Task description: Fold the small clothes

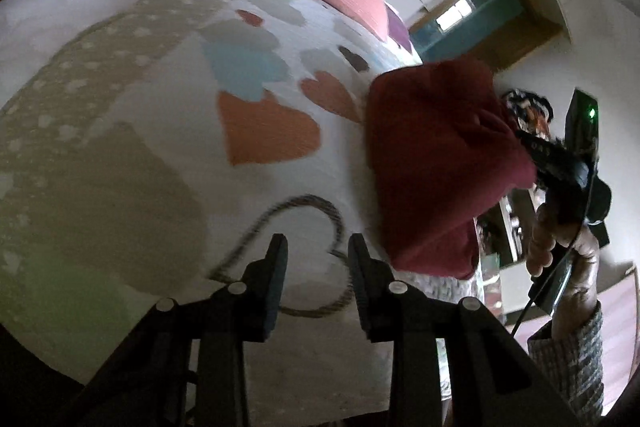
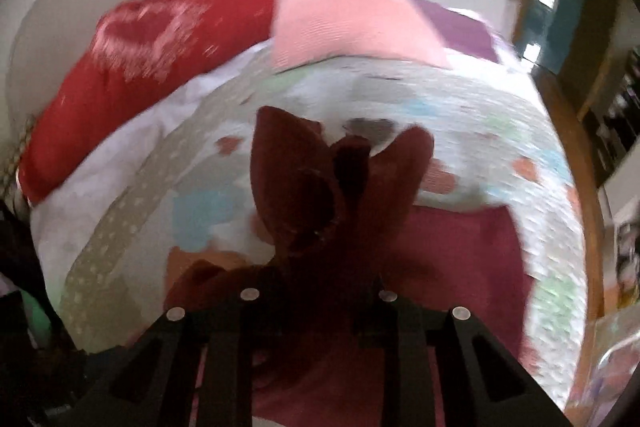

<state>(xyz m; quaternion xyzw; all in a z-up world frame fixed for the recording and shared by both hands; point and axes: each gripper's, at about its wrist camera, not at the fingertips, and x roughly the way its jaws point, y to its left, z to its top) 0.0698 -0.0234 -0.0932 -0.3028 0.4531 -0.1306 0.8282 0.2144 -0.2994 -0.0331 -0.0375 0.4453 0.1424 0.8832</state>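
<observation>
A small dark red garment [image 1: 436,163] hangs bunched above the right side of a heart-patterned bedspread [image 1: 168,131]. My right gripper [image 1: 544,163] is shut on its edge, held by a hand [image 1: 568,247]. In the right wrist view the garment [image 2: 320,187] bulges up from between my right gripper's hidden fingertips [image 2: 320,283]. My left gripper [image 1: 316,247] is open and empty, low over the bedspread, left of the garment.
A red pillow [image 2: 132,67] and a pink pillow [image 2: 344,19] lie at the head of the bed against a white wall. A pink cloth [image 2: 460,259] lies on the bedspread [image 2: 460,99] under the garment. A wooden floor [image 2: 576,155] borders the bed's right edge.
</observation>
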